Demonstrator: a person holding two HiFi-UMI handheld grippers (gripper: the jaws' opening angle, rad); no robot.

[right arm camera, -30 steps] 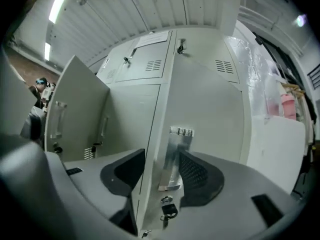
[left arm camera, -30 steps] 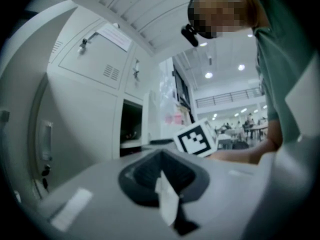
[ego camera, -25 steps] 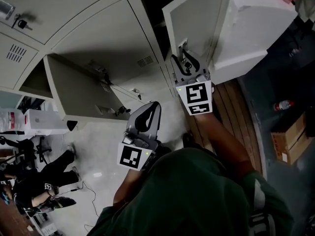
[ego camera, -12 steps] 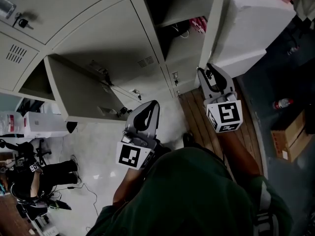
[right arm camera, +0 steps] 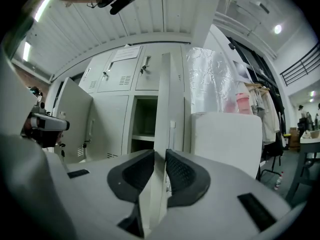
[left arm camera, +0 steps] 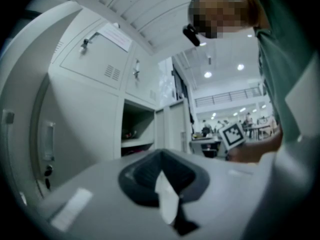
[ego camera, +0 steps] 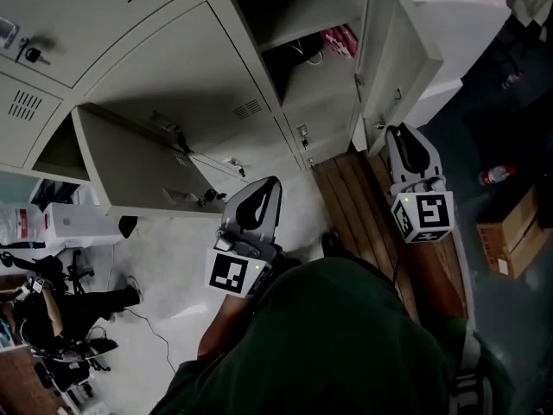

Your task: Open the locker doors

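Observation:
The grey locker bank (ego camera: 173,67) fills the top of the head view. Its right-hand door (ego camera: 393,59) stands swung wide, baring a compartment (ego camera: 294,67) with a pink item (ego camera: 339,40) on the shelf. Another door (ego camera: 130,167) hangs open at the left. My right gripper (ego camera: 396,130) is by the right door's lower corner. In the right gripper view its jaws (right arm camera: 159,151) are closing, with that door's edge (right arm camera: 164,99) lined up in the gap; I cannot tell if they touch it. My left gripper (ego camera: 272,182) is low in front of the lockers, shut and empty.
A white cabinet (ego camera: 449,24) stands right of the open door. A wooden floor strip (ego camera: 363,206) lies below it, with a bottle (ego camera: 494,176) and a cardboard box (ego camera: 510,232) at the right. A white box (ego camera: 73,223) and a person (ego camera: 60,309) are at the lower left.
The right locker door has swung from half open to wide open. My right gripper moved right and back with it. The left gripper stayed put.

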